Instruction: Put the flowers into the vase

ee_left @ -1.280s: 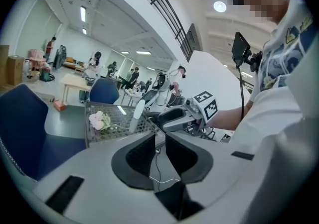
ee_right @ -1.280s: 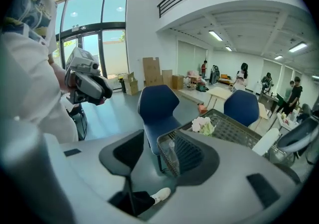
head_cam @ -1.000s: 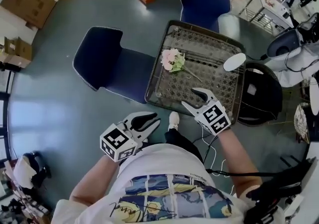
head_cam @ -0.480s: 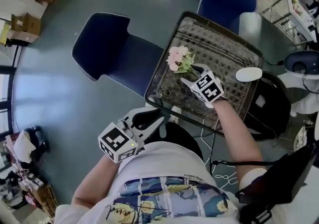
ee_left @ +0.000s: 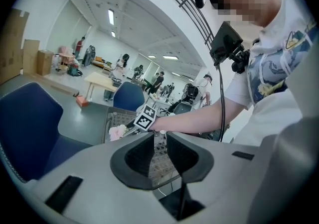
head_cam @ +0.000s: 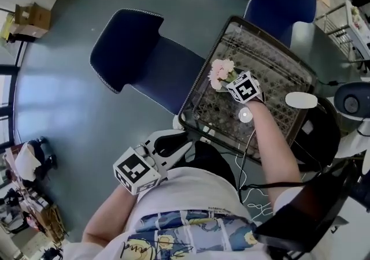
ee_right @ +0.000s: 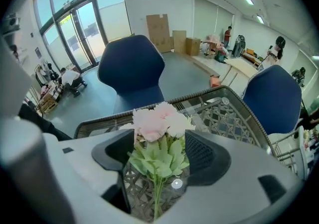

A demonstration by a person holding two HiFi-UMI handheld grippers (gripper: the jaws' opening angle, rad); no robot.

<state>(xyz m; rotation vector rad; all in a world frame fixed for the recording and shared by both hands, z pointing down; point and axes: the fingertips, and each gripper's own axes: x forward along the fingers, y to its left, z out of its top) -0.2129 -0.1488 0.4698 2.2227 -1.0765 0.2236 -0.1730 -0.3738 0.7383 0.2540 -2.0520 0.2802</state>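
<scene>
Pink flowers on table, between right gripper jaws, just opening, unclamped. Left gripper slightly apart, empty.

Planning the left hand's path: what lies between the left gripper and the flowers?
No object: only the table rim and bare wicker top up to the flowers, as the head view shows.

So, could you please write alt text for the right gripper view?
Pink flowers with green leaves lie between the right gripper's open tongs, which have just been opening, on a woven table; two blue chairs stand behind.
</scene>
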